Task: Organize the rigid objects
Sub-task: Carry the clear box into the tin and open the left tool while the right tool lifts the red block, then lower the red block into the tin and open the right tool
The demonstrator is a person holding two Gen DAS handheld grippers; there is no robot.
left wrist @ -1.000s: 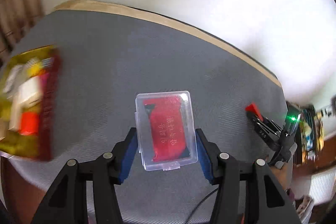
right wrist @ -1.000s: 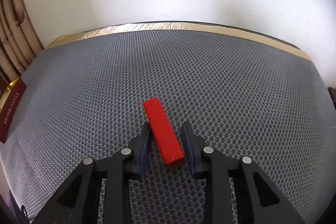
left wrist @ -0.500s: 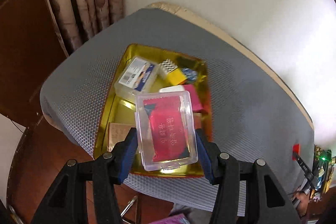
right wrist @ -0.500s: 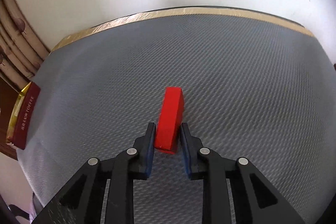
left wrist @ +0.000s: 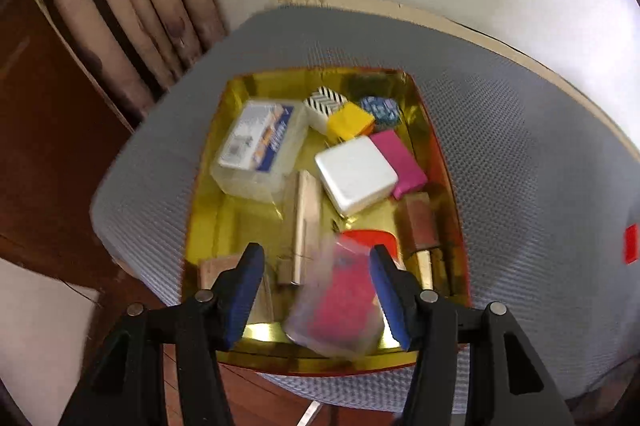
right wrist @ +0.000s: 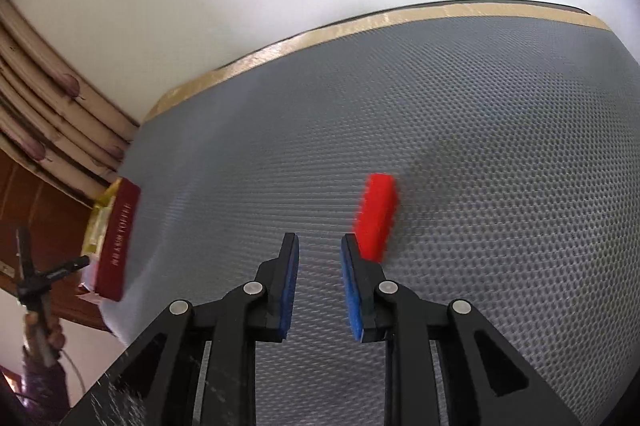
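Covering the table, grey mat (right wrist: pixel 480 130) carries gold tray (left wrist: pixel 420 114) full of small boxes. Left gripper (left wrist: pixel 318 300) hangs over tray's near end, jaws spread wide; blurred clear case (left wrist: pixel 336 306) with red insert sits between them, nearer the right pad, contact unclear. Right gripper (right wrist: pixel 319 286) jaws parted, gripping nothing; red block (right wrist: pixel 376 216) lies on mat just outside right finger, ahead of its tip.

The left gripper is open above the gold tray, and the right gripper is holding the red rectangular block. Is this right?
Partly. The right wrist view shows the right gripper open with nothing between its fingers; the red rectangular block lies on the grey mat beside it. The left gripper is indeed open above the gold tray.
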